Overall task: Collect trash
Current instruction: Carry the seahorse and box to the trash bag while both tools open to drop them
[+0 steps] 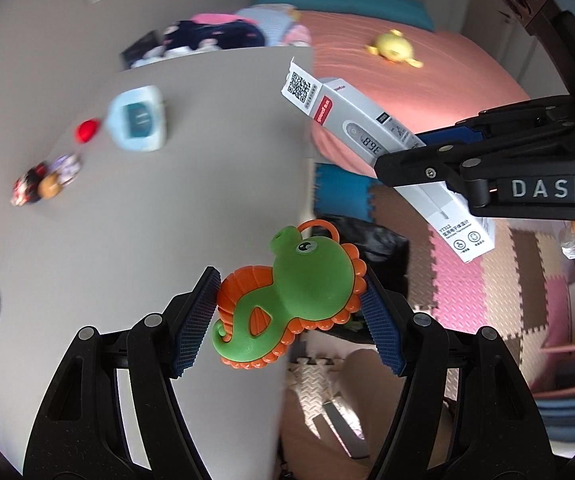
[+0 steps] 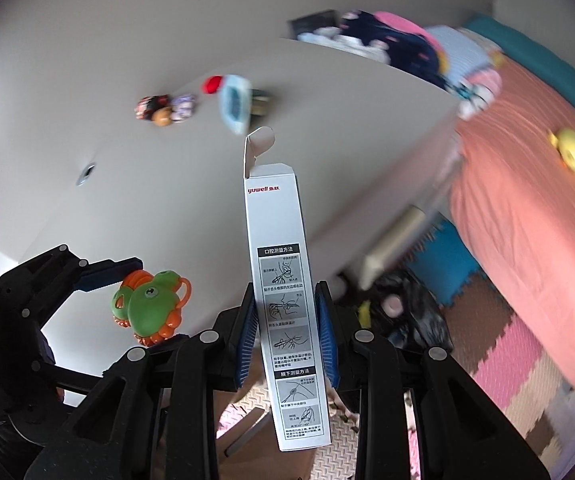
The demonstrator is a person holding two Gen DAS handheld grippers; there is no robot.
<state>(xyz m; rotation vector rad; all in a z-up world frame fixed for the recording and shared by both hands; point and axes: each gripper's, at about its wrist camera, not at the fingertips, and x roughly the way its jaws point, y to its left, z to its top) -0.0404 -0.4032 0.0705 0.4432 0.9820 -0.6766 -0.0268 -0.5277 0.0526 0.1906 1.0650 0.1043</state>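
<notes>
I am carrying two things to the black bag [image 1: 371, 236], which sits on the floor past the table [image 1: 127, 220] edge, just beyond my left jaws. To do this step well, I should keep both grips tight, bring each thing right over the bag's mouth, and only then let go, one at a time, so nothing drops on the mats. My left gripper [image 1: 291, 300] is grasping the seahorse [image 1: 299, 280]. Its jaws stand quite wide, and both blue pads press on the toy's orange edges, with the head sticking up past the tips. My right gripper [image 2: 285, 328] is clenched on the box [image 2: 283, 280]. Its jaws are much closer together, squeezing the thin white box on its two long sides. The box pokes far out past the tips, with its top flap open, and a bit hangs back behind the pads too. A few small things lie on the table, far ahead of both jaws, and look blurry to me.
</notes>
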